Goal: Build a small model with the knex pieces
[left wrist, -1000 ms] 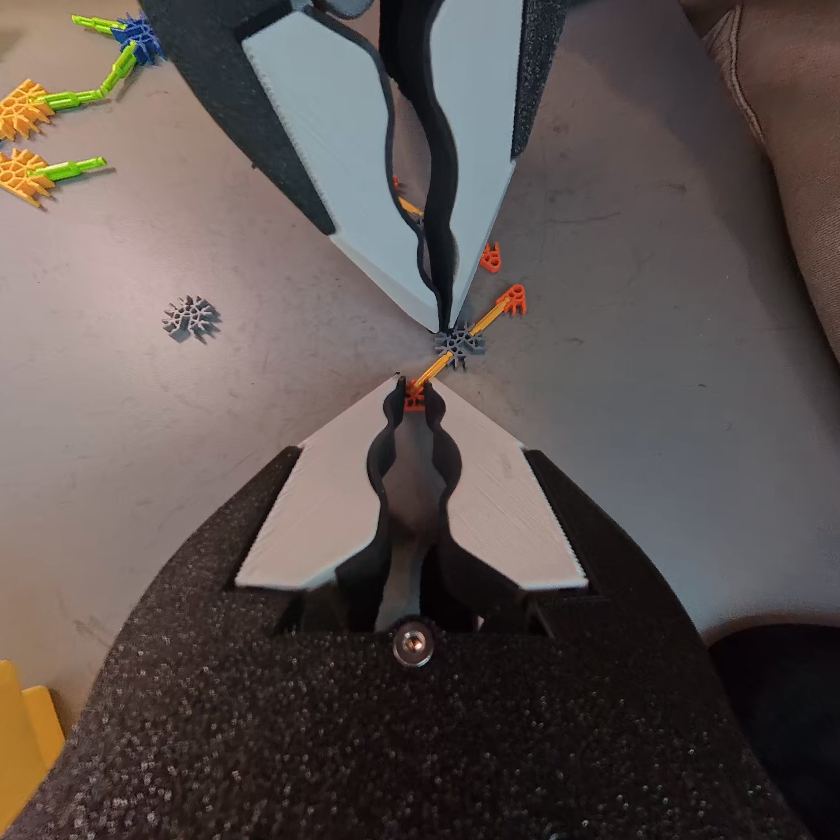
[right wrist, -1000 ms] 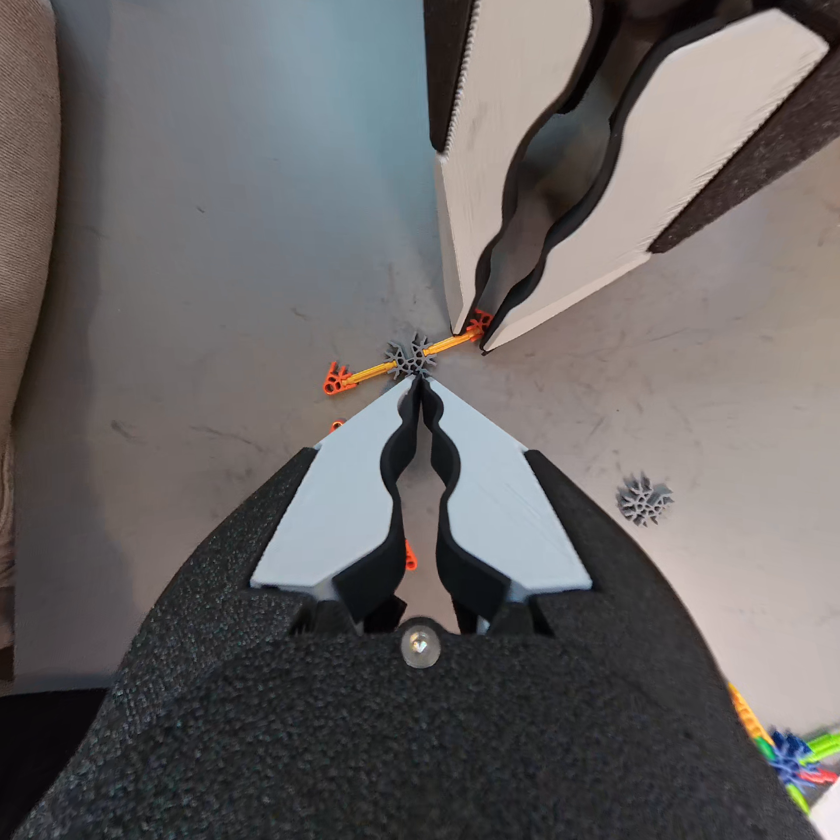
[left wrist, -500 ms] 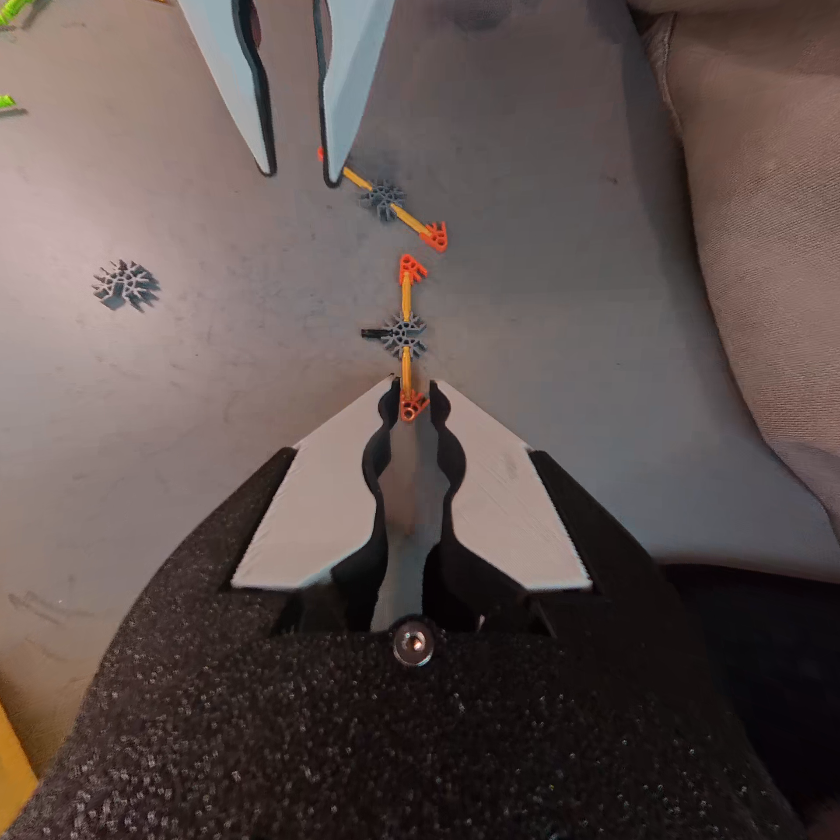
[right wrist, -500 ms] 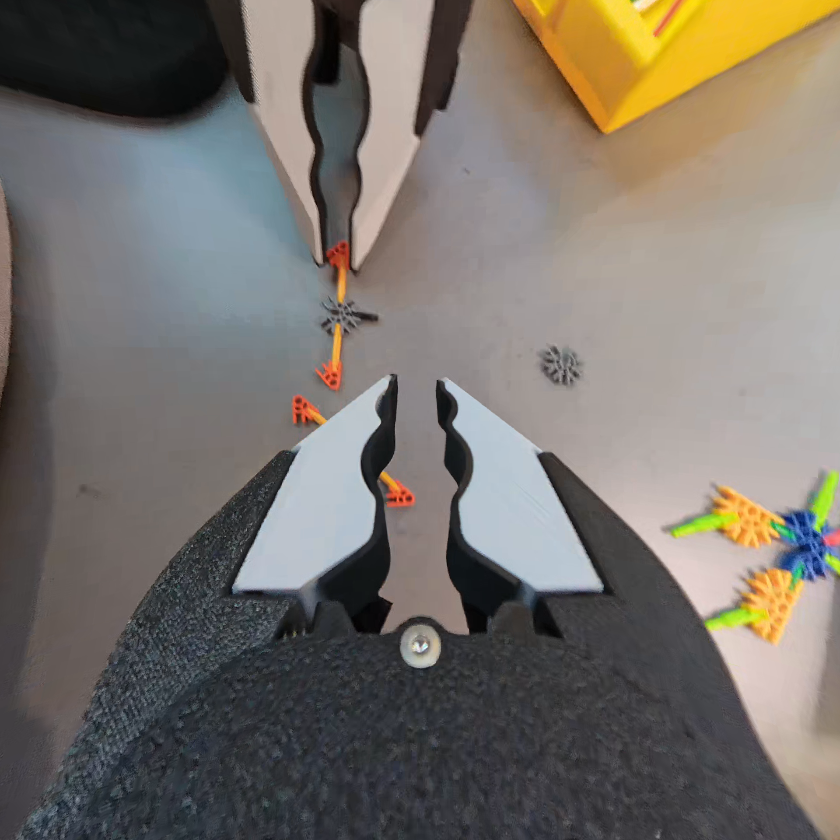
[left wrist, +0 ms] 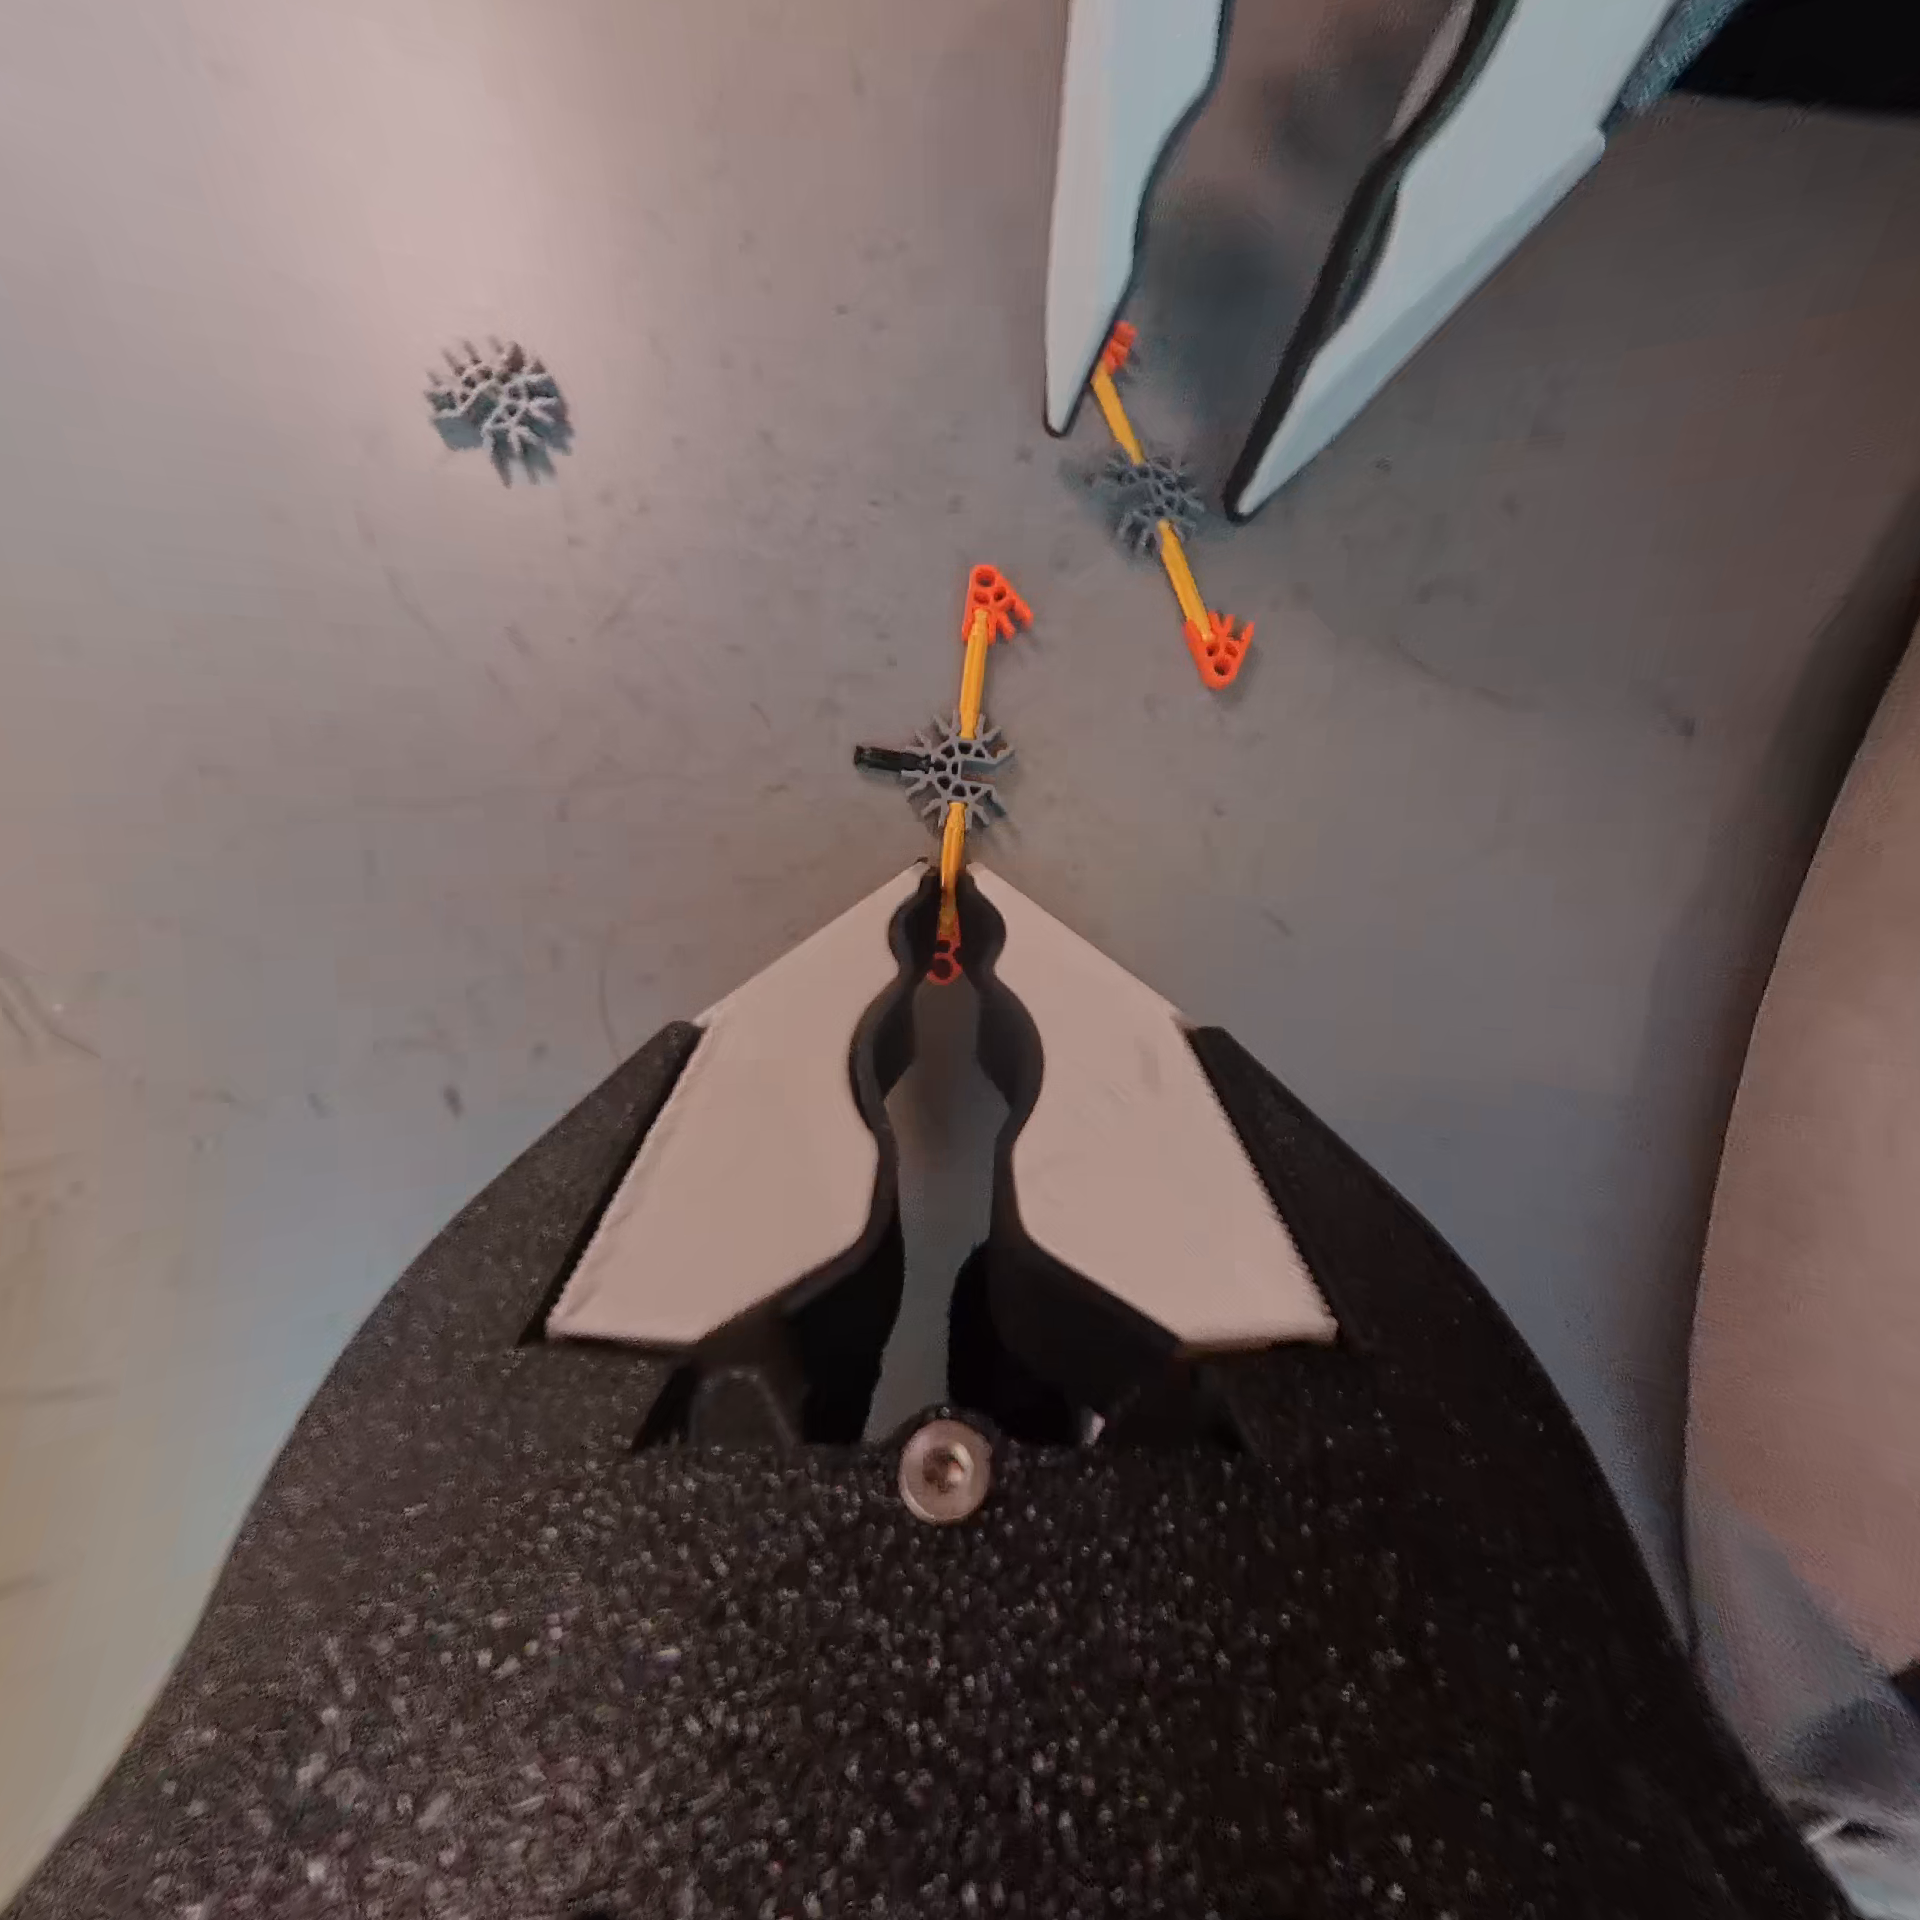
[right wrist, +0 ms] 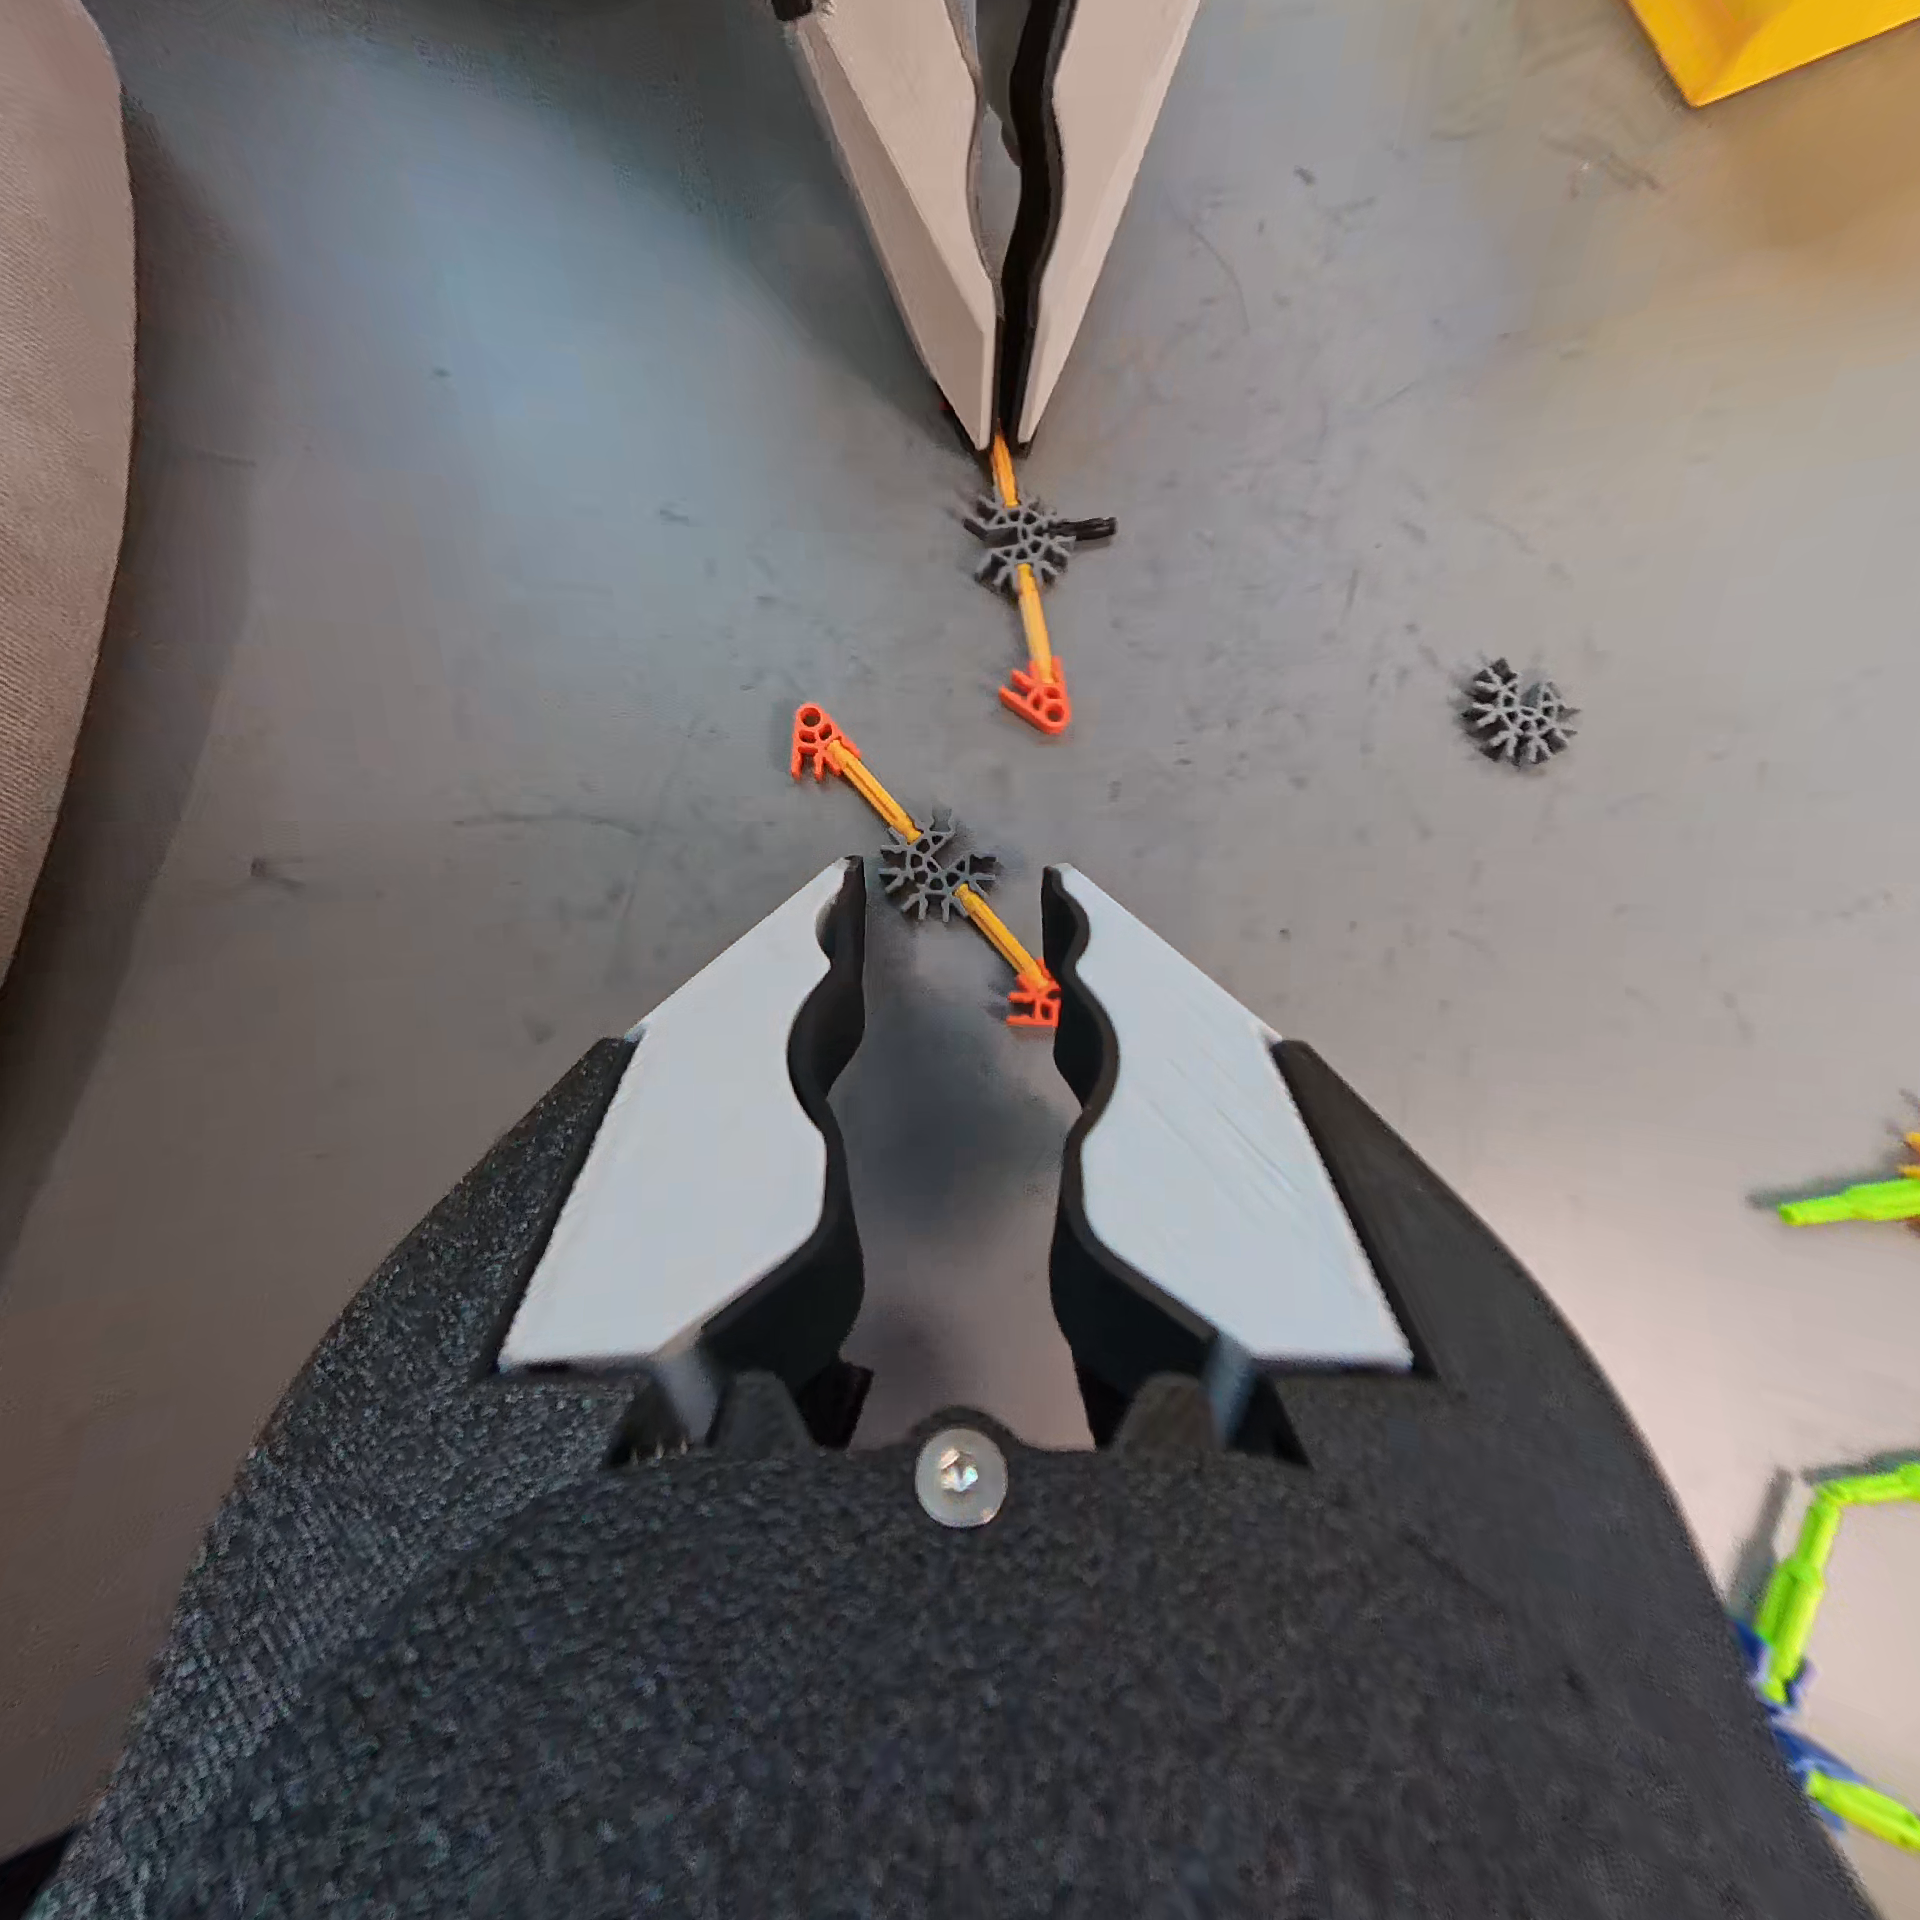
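My left gripper (left wrist: 951, 868) is shut on the yellow rod of a small assembly (left wrist: 956, 769): a grey snowflake hub with a short black rod, two yellow rods and orange end pieces, lying on the grey table. It also shows in the right wrist view (right wrist: 1023, 540), held by the left gripper (right wrist: 1003, 445). My right gripper (right wrist: 951, 878) is open and empty, its fingers on either side of a second hub-and-rod assembly (right wrist: 935, 868) that lies flat. In the left wrist view the right gripper (left wrist: 1148, 468) stands over that assembly (left wrist: 1174, 561).
A loose grey hub (left wrist: 499, 400) lies on the table, also in the right wrist view (right wrist: 1517, 712). A yellow box corner (right wrist: 1787, 42) is at the far right. Green and blue pieces (right wrist: 1808, 1590) lie at the right edge. Beige fabric (left wrist: 1818, 1039) borders the table. There is about 9 cm between the tips of the two grippers.
My right gripper opened, left the first assembly's hub, where a black rod now sticks out, and moved over the second assembly with its jaws wider. My left gripper kept its hold.
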A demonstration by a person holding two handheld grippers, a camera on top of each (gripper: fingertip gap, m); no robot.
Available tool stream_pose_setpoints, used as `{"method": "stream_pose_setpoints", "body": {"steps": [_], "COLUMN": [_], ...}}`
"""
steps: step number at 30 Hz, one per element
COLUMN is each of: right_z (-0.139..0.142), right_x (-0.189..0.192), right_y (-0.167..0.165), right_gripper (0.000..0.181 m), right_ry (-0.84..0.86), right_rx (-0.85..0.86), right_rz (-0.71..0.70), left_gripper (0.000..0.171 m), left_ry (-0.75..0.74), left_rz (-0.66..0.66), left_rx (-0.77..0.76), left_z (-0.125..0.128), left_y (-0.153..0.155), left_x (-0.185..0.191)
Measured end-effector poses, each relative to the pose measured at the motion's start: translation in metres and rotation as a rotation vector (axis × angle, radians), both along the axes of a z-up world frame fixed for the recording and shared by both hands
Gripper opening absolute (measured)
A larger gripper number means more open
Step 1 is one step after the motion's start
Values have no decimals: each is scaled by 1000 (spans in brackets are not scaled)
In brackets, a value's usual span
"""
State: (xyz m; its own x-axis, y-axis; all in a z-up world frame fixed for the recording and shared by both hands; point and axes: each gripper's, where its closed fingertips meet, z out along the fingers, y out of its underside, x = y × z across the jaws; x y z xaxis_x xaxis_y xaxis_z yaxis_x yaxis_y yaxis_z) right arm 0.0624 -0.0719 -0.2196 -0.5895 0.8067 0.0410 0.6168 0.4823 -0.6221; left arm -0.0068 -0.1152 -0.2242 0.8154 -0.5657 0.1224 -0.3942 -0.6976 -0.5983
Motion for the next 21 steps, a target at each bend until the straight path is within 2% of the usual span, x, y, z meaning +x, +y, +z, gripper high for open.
{"method": "stream_pose_setpoints", "body": {"steps": [3, 4, 6, 9, 10, 12, 15, 17, 21], "right_z": [-4, -4, -4, -4, -4, -2, 3, 5, 11], "right_x": [-1, -2, 0, 5, 9, 13, 15, 10, 0], "right_y": [-2, -1, -1, -2, -3, -6, -14, -16, -24], "right_gripper": [25, 23, 20, 20, 20, 20, 20, 20, 20], "right_ry": [-62, -70, -68, -47, -46, -30, -31, -19, 6], "right_rx": [-24, -21, -9, -12, -19, -27, -65, -70, -107], "right_rz": [40, 38, 47, 60, 75, 109, 151, 163, 179], "left_gripper": [4, 6, 21, 21, 21, 21, 21, 22, 21], "left_ry": [-44, -63, -164, -295, -283, -153, 68, 89, 4], "left_rz": [208, 233, 215, 94, 40, -27, -147, -246, -443], "left_rx": [-18, -22, -24, -17, 8, 75, 115, 108, 131], "left_z": [1, 1, 10, 30, 35, 32, 11, 0, 3], "left_y": [-1, -5, -14, -29, -31, -25, -7, 3, 9], "left_x": [1, 6, 27, 53, 54, 37, 1, -7, 5]}}
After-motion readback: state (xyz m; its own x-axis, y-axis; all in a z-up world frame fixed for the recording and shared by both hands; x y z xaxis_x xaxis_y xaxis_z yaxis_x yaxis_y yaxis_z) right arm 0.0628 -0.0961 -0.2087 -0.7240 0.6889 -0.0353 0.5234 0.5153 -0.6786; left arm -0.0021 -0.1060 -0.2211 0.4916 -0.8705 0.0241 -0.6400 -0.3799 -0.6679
